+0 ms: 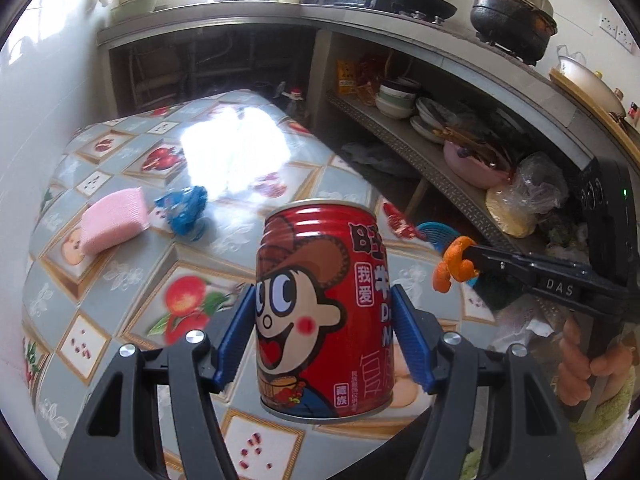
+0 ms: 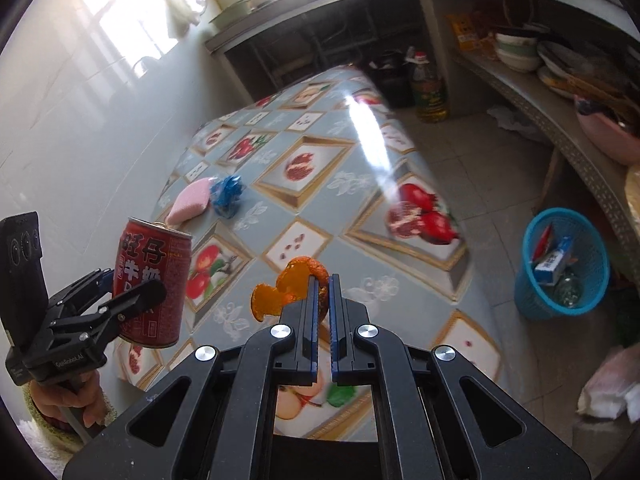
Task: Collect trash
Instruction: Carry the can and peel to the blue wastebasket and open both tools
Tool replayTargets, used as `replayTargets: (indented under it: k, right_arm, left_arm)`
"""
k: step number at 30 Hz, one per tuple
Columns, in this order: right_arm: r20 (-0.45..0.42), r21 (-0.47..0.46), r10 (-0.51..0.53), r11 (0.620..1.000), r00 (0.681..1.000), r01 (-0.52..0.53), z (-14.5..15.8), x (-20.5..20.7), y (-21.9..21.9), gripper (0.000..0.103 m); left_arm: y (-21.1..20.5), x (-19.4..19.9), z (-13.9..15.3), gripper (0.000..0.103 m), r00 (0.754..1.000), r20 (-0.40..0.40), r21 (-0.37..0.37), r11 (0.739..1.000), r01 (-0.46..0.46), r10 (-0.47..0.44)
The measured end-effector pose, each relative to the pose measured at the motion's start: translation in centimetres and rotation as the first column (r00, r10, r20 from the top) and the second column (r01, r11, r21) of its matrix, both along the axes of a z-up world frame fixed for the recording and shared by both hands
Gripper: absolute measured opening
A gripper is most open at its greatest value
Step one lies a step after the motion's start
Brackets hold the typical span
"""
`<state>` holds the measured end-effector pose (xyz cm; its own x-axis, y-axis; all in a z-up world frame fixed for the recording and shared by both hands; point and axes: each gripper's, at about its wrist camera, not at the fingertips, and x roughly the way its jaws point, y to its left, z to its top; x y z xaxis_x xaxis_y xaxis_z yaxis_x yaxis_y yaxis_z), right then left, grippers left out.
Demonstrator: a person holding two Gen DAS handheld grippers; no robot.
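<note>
Gripping a red drink can (image 1: 326,308) between its two blue pads, the left tool (image 1: 325,336) holds the can upright and clear above the worktop (image 1: 120,272), which wears a grey cloth printed with fruit. The pads press on the can's opposite sides, so the jaws stand partly apart, as wide as the can. In the right wrist view the same can (image 2: 150,284) shows at the left edge, above the near left corner of the worktop (image 2: 304,184), with a hand (image 2: 70,396) under the left tool (image 2: 120,300).

The right tool (image 2: 325,292) is closed almost completely, its pads pinching a curl of orange peel (image 2: 292,288) that sticks out to the left of the tips, above the near part of the worktop. From the left wrist view the peel (image 1: 454,264) hangs at the end of the right tool (image 1: 466,258), just off the worktop's right edge, and fingers of the right hand (image 1: 580,364) wrap the handle.

Still lying on the worktop, toward its far left side, are a pink sponge (image 1: 112,220) and a crumpled blue wrapper (image 1: 184,208), just beside each other. On the floor to the right of the worktop stands a blue mesh waste basket (image 2: 562,264) with a small carton and other litter inside. Beyond the worktop a bottle of cooking oil (image 2: 428,88) stands on the floor.
</note>
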<state>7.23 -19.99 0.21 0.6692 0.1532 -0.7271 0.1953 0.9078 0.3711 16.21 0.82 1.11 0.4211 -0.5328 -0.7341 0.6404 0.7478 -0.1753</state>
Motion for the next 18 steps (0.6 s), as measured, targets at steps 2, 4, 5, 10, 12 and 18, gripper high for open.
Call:
replayTargets:
  k: [2,4,5,10,12,18]
  right_arm:
    - [0.004,-0.016,-0.099,0.995,0.995,0.099,0.2,-2.0,-2.9,0.003]
    - [0.005,-0.02,-0.215,0.976,0.977,0.215,0.3,-4.4,-6.7,0.003]
    - [0.003,-0.023,-0.269,0.963,0.963,0.269,0.2,-5.5,-8.4,0.003]
    - [-0.021,-0.026,-0.526,0.85,0.85,0.525,-1.6,-10.9,-16.3,0.003]
    - [-0.048,-0.018,-0.596,0.803,0.801,0.596,-3.4,-12.0,-18.9,0.003]
    - [-0.15,0.039,-0.682,0.719,0.716,0.694,-11.2,-11.3,-23.8,0.003]
  left_arm:
    - [-2.8,0.7,0.6,0.064,0.998,-0.02,-0.031,0.998,0.06,-0.061]
    - [-6.1,1.3,1.2,0.064,0.991,-0.035,-0.061,0.99,0.126,-0.129]
    - [-7.9,1.5,1.4,0.064,0.986,-0.047,-0.073,0.985,0.159,-0.162]
    - [-18.6,2.5,0.4,0.064,0.926,-0.181,-0.117,0.942,0.315,-0.332]
    - [-23.0,2.9,-1.2,0.064,0.895,-0.251,-0.099,0.93,0.355,-0.368]
    - [-34.7,3.7,-8.1,0.064,0.811,-0.428,0.002,0.897,0.442,-0.398]
